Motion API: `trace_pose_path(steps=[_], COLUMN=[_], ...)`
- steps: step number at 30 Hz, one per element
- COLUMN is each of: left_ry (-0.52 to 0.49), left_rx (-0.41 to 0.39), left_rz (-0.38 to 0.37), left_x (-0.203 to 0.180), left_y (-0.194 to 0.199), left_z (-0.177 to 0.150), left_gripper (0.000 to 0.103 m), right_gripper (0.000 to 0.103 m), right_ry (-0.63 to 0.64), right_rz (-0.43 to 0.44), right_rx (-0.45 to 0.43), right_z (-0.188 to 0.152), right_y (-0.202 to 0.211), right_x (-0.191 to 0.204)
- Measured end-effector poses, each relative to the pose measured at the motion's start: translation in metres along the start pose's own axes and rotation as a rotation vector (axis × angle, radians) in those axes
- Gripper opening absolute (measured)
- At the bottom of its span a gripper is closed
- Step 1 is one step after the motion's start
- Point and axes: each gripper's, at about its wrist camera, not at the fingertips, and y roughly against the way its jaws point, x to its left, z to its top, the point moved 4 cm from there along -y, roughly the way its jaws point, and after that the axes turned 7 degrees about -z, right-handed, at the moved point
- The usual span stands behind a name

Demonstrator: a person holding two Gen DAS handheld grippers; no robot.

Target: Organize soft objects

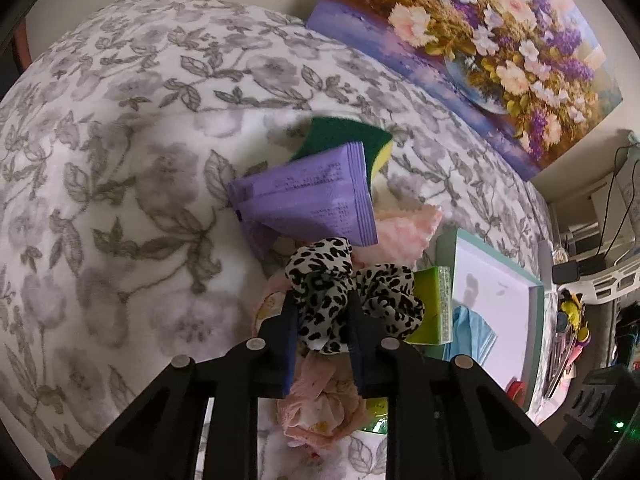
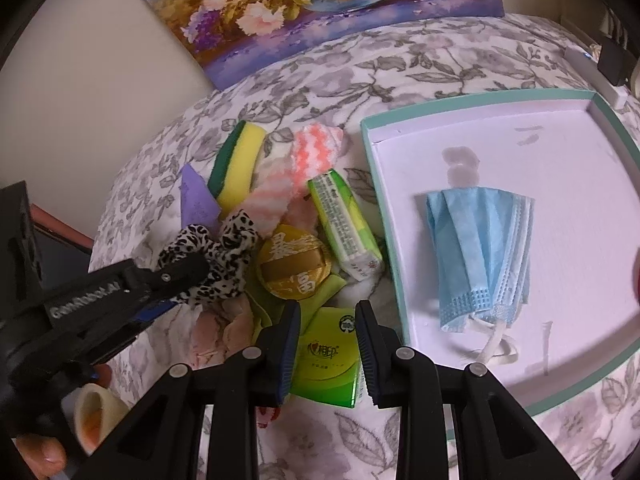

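Note:
My left gripper (image 1: pixel 322 320) is shut on a leopard-print scrunchie (image 1: pixel 340 280), held just above the pile; it also shows in the right wrist view (image 2: pixel 216 252). My right gripper (image 2: pixel 328 320) is open around a green tissue pack (image 2: pixel 326 364), touching neither side that I can tell. The pile holds a purple packet (image 1: pixel 312 196), a green-yellow sponge (image 2: pixel 236 164), a pink-white cloth (image 2: pixel 304 160), a pink scrunchie (image 1: pixel 324 404), a second green tissue pack (image 2: pixel 346 224) and a gold round pouch (image 2: pixel 294 262). A blue face mask (image 2: pixel 480 248) lies in the teal-rimmed white tray (image 2: pixel 376 168).
Everything lies on a grey floral blanket (image 1: pixel 120 160). A flower painting (image 2: pixel 300 4) leans on the wall behind. Cluttered shelves and cables (image 1: pixel 592 248) stand beyond the tray. A person's hand (image 2: pixel 36 452) holds the left gripper.

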Motion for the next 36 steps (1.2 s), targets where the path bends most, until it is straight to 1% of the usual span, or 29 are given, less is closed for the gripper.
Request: trace_pose_path(steps=[4, 6, 7, 9, 10, 11, 13, 14, 19, 21, 24, 30, 36], left_ry=[-0.005, -0.006, -0.001, 0.019, 0.035, 0.046, 0.070, 0.089, 0.170, 0.190, 0.208, 0.213, 0.222], left_rx=[-0.040, -0.060, -0.069, -0.076, -0.072, -0.069, -0.070, -0.073, -0.065, -0.062, -0.057, -0.048, -0.029], left_rz=[0.035, 0.061, 0.062, 0.063, 0.084, 0.108, 0.174, 0.200, 0.264, 0.278, 0.281, 0.282, 0.279], left_x=[0.003, 0.006, 0.007, 0.012, 0.017, 0.021, 0.032, 0.040, 0.072, 0.079, 0.085, 0.085, 0.087], left_y=[0.019, 0.029, 0.033, 0.039, 0.042, 0.044, 0.048, 0.050, 0.056, 0.057, 0.055, 0.052, 0.047], left_z=[0.003, 0.005, 0.005, 0.006, 0.006, 0.006, 0.005, 0.004, 0.000, -0.002, -0.004, -0.005, -0.006], left_gripper=[0.023, 0.023, 0.023, 0.023, 0.023, 0.023, 0.023, 0.023, 0.023, 0.023, 0.023, 0.023, 0.023], right_gripper=[0.032, 0.037, 0.041, 0.045, 0.047, 0.052, 0.059, 0.059, 0.059, 0.060, 0.059, 0.059, 0.059], right_ry=[0.023, 0.034, 0.040, 0.049, 0.056, 0.061, 0.073, 0.077, 0.104, 0.116, 0.131, 0.174, 0.227], right_rz=[0.008, 0.013, 0.015, 0.021, 0.027, 0.033, 0.048, 0.053, 0.067, 0.071, 0.069, 0.061, 0.009], right_rx=[0.006, 0.004, 0.002, -0.005, -0.008, -0.010, -0.016, -0.018, -0.012, -0.006, 0.004, 0.019, 0.022], right_z=[-0.003, -0.005, -0.005, -0.006, -0.006, -0.006, -0.006, -0.006, -0.010, -0.013, -0.017, -0.024, -0.031], right_y=[-0.001, 0.000, 0.001, 0.002, 0.003, 0.004, 0.005, 0.006, 0.002, 0.000, -0.005, -0.015, -0.026], right_x=[0.009, 0.013, 0.016, 0.019, 0.022, 0.024, 0.029, 0.031, 0.046, 0.052, 0.060, 0.073, 0.082])
